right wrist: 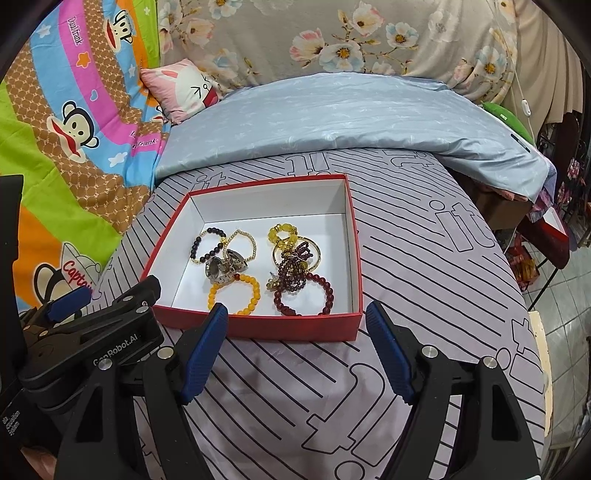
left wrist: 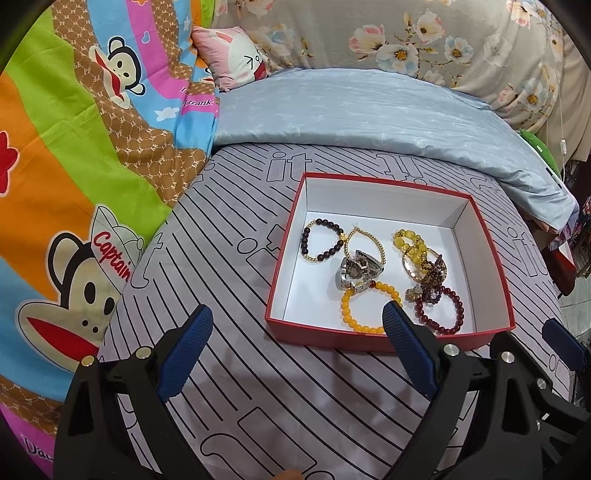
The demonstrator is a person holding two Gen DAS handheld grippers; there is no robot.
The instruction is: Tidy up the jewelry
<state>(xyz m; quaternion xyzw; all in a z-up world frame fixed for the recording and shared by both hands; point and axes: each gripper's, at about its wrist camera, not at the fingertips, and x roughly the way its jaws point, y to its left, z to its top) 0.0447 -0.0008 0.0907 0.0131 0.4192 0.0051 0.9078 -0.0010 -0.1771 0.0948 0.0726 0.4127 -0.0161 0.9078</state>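
A red box (left wrist: 495, 254) with a white inside sits on the striped bed sheet; it also shows in the right wrist view (right wrist: 255, 326). In it lie several bracelets: a dark bead one (left wrist: 321, 238), a thin gold one (left wrist: 369, 236), an orange one (left wrist: 354, 310), a dark red one (left wrist: 448, 308), a yellow one (left wrist: 406, 240), plus a silver watch (left wrist: 356, 271) and a tangled bead pile (left wrist: 430, 273). My left gripper (left wrist: 299, 317) is open and empty, just short of the box's near wall. My right gripper (right wrist: 297, 319) is open and empty at the box's near wall.
A colourful monkey-print blanket (left wrist: 74, 166) lies to the left. A light blue pillow (left wrist: 369, 110) and a floral cover (left wrist: 406, 33) lie behind the box. The bed edge and a tiled floor (right wrist: 565, 295) are to the right.
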